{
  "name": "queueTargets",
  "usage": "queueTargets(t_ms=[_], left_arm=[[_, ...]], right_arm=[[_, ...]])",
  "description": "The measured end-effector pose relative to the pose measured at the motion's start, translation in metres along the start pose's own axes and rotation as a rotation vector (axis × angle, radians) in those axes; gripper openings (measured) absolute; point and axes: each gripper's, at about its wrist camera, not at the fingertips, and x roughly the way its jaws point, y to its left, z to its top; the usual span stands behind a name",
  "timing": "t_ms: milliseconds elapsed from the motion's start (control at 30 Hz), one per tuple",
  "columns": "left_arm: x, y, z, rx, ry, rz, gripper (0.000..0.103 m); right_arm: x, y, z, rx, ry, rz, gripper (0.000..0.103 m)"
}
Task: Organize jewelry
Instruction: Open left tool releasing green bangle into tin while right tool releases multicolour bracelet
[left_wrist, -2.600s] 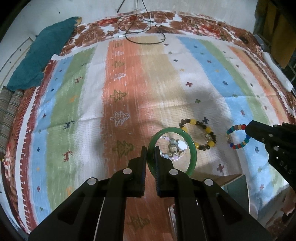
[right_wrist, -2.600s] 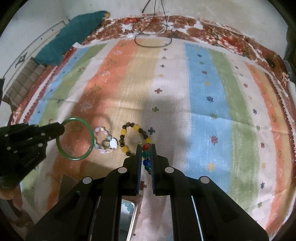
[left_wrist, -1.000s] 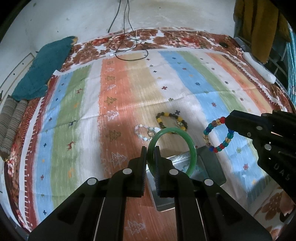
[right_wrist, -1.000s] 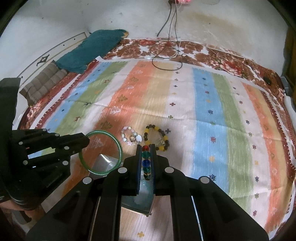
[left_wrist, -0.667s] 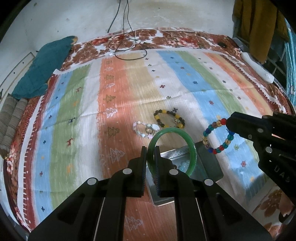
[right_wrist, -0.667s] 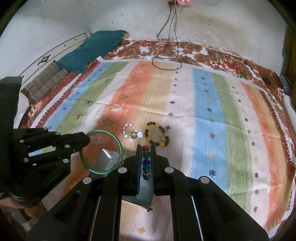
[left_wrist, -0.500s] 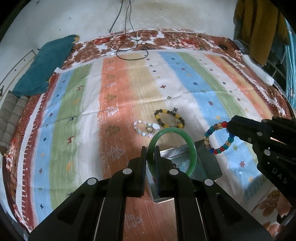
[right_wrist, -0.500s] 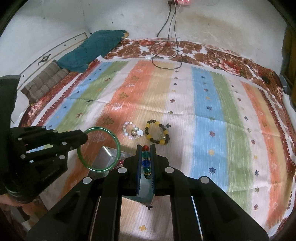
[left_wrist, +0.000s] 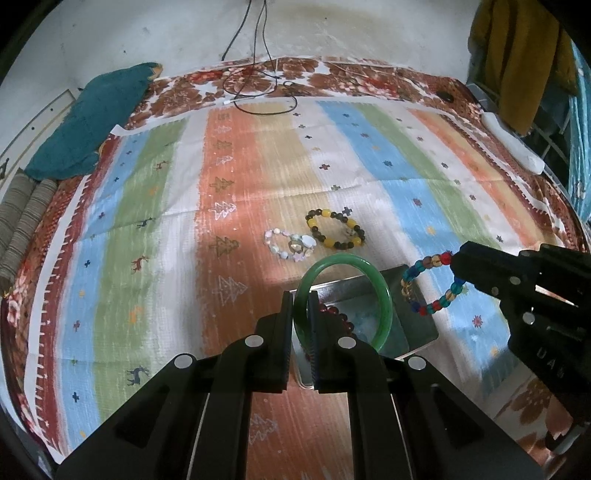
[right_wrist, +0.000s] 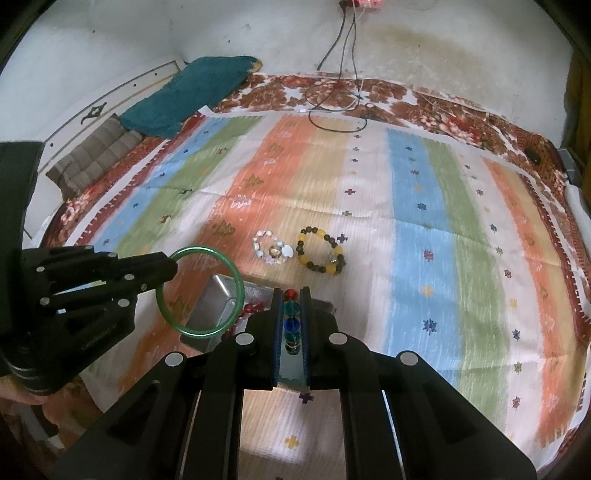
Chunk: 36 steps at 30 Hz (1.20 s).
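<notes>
My left gripper (left_wrist: 301, 295) is shut on a green bangle (left_wrist: 384, 295) and holds it above an open metal box (left_wrist: 424, 325) that has red beads (left_wrist: 332, 312) inside. My right gripper (right_wrist: 291, 295) is shut on a multicoloured bead bracelet (right_wrist: 290, 315); in the left wrist view that bracelet (left_wrist: 424, 306) hangs over the box's right edge. A yellow-and-dark bead bracelet (left_wrist: 335, 229) and a pale shell bracelet (left_wrist: 290, 244) lie on the striped cloth (left_wrist: 147, 206) beyond the box. The bangle (right_wrist: 236, 280) and box (right_wrist: 214, 299) also show in the right wrist view.
A teal cushion (left_wrist: 88, 118) and a striped roll (left_wrist: 22, 225) lie at the far left. Cables (left_wrist: 258, 88) lie at the far edge by the wall. A white object (left_wrist: 511, 144) lies at the right edge, with hanging clothes (left_wrist: 517, 55) behind it.
Both grippers lifted their bracelets off the cloth and drew back and up. The metal box came into view below them. Over the last second the movement is small.
</notes>
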Motion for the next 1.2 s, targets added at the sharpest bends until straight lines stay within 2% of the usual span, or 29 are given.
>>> queueTargets(t_ms=[100, 167, 267, 367, 500, 667, 800, 933, 1067, 1200], left_arm=[[0.001, -0.002, -0.002, 0.002, 0.013, -0.007, 0.008], [0.009, -0.002, -0.002, -0.014, 0.056, -0.018, 0.012], [0.014, 0.003, -0.002, -0.035, 0.069, 0.004, 0.013], [0.013, 0.007, -0.002, -0.051, 0.072, 0.007, 0.015], [0.012, 0.013, -0.001, -0.063, 0.066, 0.011, 0.028], [0.014, 0.017, 0.002, -0.075, 0.064, 0.023, 0.036], [0.016, 0.019, 0.004, -0.078, 0.066, 0.031, 0.041], [0.019, 0.021, 0.005, -0.081, 0.073, 0.037, 0.043], [0.021, 0.022, 0.009, -0.089, 0.07, 0.03, 0.052], [0.023, 0.025, 0.009, -0.094, 0.073, 0.03, 0.053]], right_arm=[[0.0, 0.003, -0.001, -0.009, -0.006, -0.016, 0.01], [-0.001, 0.002, 0.001, -0.003, -0.018, -0.035, 0.012], [0.002, -0.005, 0.001, 0.022, -0.001, -0.052, 0.031], [0.006, -0.01, 0.001, 0.029, 0.015, -0.07, 0.031], [0.011, -0.016, 0.003, 0.045, 0.033, -0.082, 0.033], [0.016, -0.019, 0.005, 0.048, 0.051, -0.089, 0.037], [0.021, -0.022, 0.006, 0.049, 0.061, -0.101, 0.042], [0.024, -0.024, 0.009, 0.046, 0.068, -0.099, 0.043], [0.024, -0.023, 0.011, 0.031, 0.064, -0.11, 0.043], [0.029, -0.026, 0.015, 0.037, 0.07, -0.129, 0.049]])
